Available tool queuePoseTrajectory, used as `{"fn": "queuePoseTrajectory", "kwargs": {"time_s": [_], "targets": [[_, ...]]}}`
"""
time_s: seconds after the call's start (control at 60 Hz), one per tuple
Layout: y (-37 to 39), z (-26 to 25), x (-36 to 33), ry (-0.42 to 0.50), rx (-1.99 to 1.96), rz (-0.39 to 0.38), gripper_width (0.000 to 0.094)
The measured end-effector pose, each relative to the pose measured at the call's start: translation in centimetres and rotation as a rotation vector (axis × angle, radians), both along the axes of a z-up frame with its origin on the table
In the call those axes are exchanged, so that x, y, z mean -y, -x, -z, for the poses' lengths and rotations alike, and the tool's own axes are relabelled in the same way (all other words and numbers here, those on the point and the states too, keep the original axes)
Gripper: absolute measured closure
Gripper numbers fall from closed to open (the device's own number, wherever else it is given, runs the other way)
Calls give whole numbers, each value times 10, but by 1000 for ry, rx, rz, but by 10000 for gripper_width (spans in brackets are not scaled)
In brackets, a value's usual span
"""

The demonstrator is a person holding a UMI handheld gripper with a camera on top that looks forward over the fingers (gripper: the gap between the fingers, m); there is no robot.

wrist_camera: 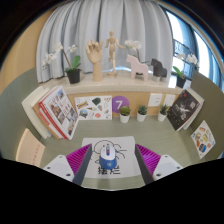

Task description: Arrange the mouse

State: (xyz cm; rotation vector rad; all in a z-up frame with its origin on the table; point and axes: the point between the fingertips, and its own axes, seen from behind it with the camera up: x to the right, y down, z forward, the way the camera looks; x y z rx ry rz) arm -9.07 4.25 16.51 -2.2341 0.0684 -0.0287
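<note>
- The mouse [107, 155] is seen lying on a white mat [108, 158] printed with blue marks, on the bench [150, 135].
- The hand-held gripper [108, 163] is held wide; the mouse lies between the 2 fingers [70, 160], with a gap visible on either side. No grasp is judged to be made.
- Beyond the mouse, a row of small potted plants [141, 112] and a purple sign [120, 104] are noted; propped magazines [57, 110] stand to 1 side of it.
- Progress: the mouse is judged to be either just placed or awaiting pickup; which cannot be told.
</note>
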Motion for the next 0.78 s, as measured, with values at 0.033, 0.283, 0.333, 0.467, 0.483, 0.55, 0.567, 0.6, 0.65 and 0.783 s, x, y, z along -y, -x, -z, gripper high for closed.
{"fn": "queuePoseTrajectory", "kwargs": {"time_s": [0.033, 0.283, 0.333, 0.467, 0.483, 0.55, 0.567, 0.6, 0.65, 0.783], "targets": [[0, -19, 12, -34, 6, -10, 74], [-3, -95, 123, -169, 14, -54, 76], [-3, -99, 142, -174, -1, -64, 76], [-3, -104, 187, -191, -5, -87, 77], [-4, -104, 192, -190, -7, -89, 76], [-3, -103, 208, -192, -5, -94, 75], [-4, -102, 212, -191, -7, -95, 74], [-4, -103, 219, -189, -11, -96, 74], [-5, -104, 227, -192, -18, -95, 73], [-6, -111, 237, -223, -29, -86, 74]]}}
